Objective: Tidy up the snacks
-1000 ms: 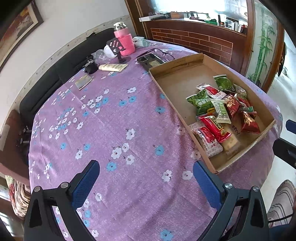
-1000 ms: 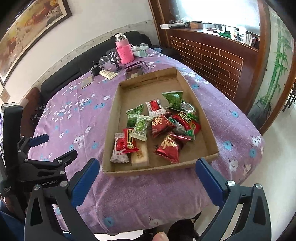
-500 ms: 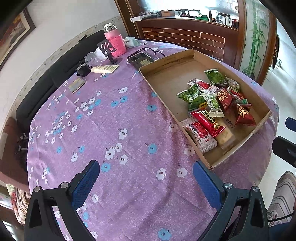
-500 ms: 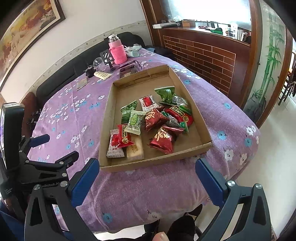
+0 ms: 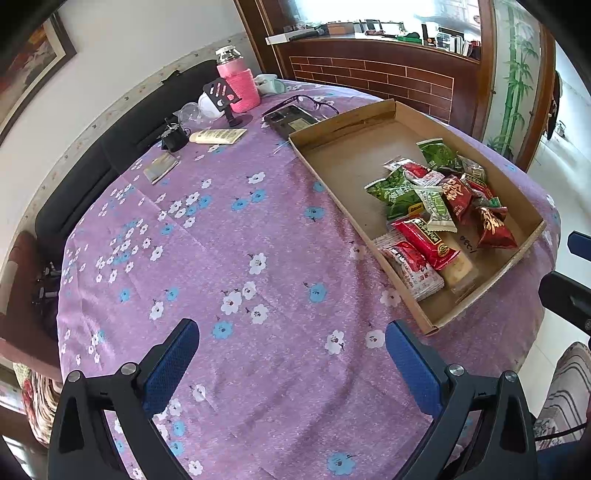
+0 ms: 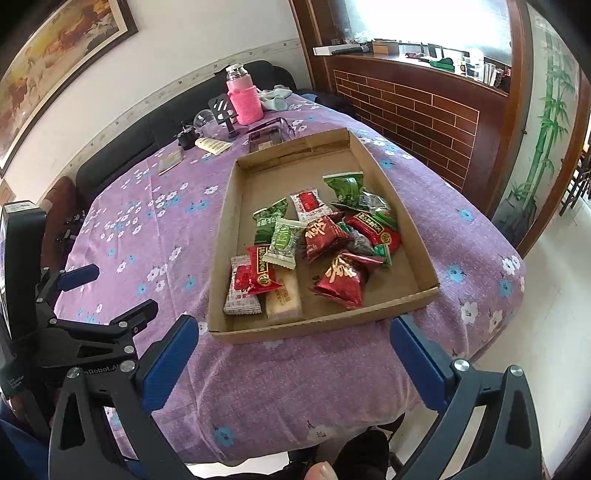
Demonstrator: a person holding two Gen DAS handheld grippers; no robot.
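Though every snack packet (image 6: 317,240) already lay heaped in the cardboard tray (image 6: 221,258) on the counter (image 5: 221,258), sorting looked unstarted, with left tool (image 5: 291,354) and right tool (image 6: 293,349) both released, empty, near the counter's edge.

Room's pretty bright, daylight from the window (image 6: 436,18) up top. White wall (image 6: 177,48) w/ a framed horse painting (image 6: 55,62), black sofa (image 6: 122,147) along it behind the table. Brick-look counter (image 6: 417,99) w/ wood trim on the far side, bamboo panel (image 6: 550,110) at right, pale tile floor (image 6: 554,314).
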